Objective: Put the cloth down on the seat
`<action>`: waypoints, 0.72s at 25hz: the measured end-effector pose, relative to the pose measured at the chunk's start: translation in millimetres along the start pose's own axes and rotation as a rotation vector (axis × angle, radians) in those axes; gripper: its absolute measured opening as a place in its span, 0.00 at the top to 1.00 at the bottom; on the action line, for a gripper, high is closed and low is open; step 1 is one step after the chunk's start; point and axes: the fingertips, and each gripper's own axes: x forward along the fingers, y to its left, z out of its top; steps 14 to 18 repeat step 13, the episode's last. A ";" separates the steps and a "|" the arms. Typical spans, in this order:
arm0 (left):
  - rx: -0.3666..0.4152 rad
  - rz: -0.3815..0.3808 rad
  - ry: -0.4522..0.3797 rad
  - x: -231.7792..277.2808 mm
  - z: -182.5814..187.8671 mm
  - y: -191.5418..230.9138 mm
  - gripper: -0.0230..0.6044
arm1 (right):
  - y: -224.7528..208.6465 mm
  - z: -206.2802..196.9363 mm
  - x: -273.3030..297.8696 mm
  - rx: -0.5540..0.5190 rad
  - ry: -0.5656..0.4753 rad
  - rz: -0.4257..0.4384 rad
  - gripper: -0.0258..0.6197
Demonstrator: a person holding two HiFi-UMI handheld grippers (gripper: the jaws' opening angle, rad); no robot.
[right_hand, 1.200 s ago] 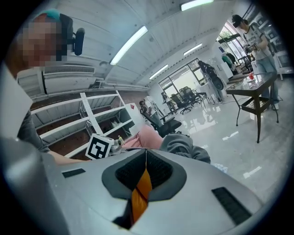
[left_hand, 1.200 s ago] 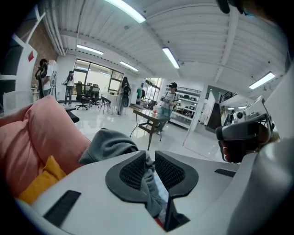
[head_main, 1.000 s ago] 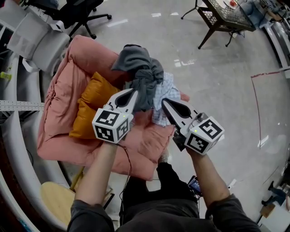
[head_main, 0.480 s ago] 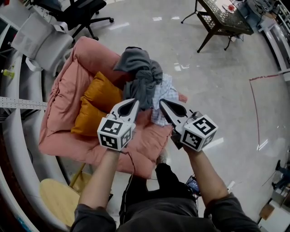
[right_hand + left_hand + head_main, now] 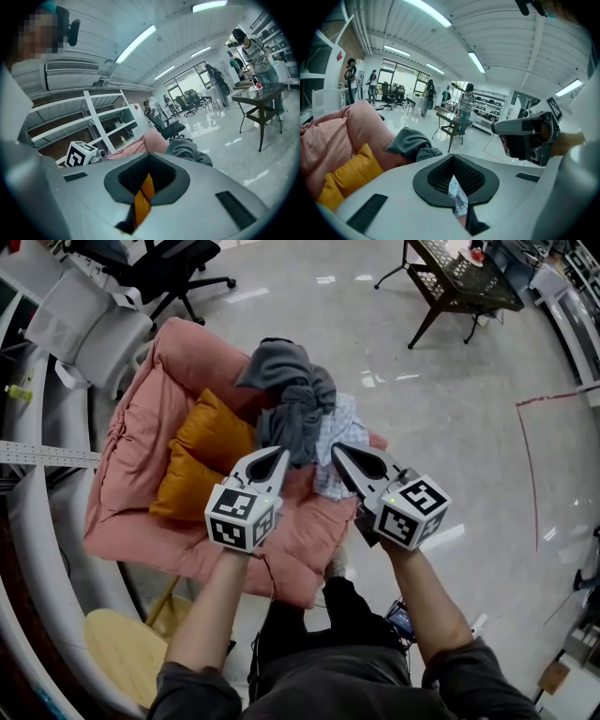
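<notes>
— Head view tells it best. The grey cloth [image 5: 289, 390] is heaped at the far right of the pink seat [image 5: 131, 465] and seems to drape over its far rim. A checked cloth [image 5: 343, 432] lies just right of it, close to the seat's right edge. An orange cushion [image 5: 202, 460] fills the left side.

— And the tools? Anything in them?

— Nothing that I can see. The left hand-held gripper [image 5: 280, 453] has its jaws pressed together, tip over the near edge of the grey heap. The right hand-held gripper [image 5: 337, 451] is closed too, tip above the checked cloth. Each gripper view shows only a sliver of colour through the slit behind the closed tips, checked fabric on the left and orange on the right. That looks like what lies beyond, not something clamped.

— So the putting-down is done?

— I'd judge so, near enough. What matters now is leaving it well. Both tools should draw back toward the person with tips lifted clear, so no fold snags and drags along.

— Any worry?

— The checked cloth sits close to the right edge, above the floor [image 5: 450, 418]. If it looks like sliding, a nudge leftward toward the seat's middle would settle it.
</notes>
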 end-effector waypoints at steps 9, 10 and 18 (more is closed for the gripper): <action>0.005 0.010 -0.005 -0.9 4.4 -1.2 0.95 | 1.5 1.8 -1.2 -0.010 0.006 0.004 0.94; 0.004 0.010 -0.004 -1.2 4.8 -1.2 0.95 | 1.8 2.4 -1.5 -0.010 0.006 0.005 0.94; -0.003 0.007 -0.005 -1.7 6.4 -1.4 0.95 | 2.1 4.7 -3.1 -0.017 0.004 0.009 0.94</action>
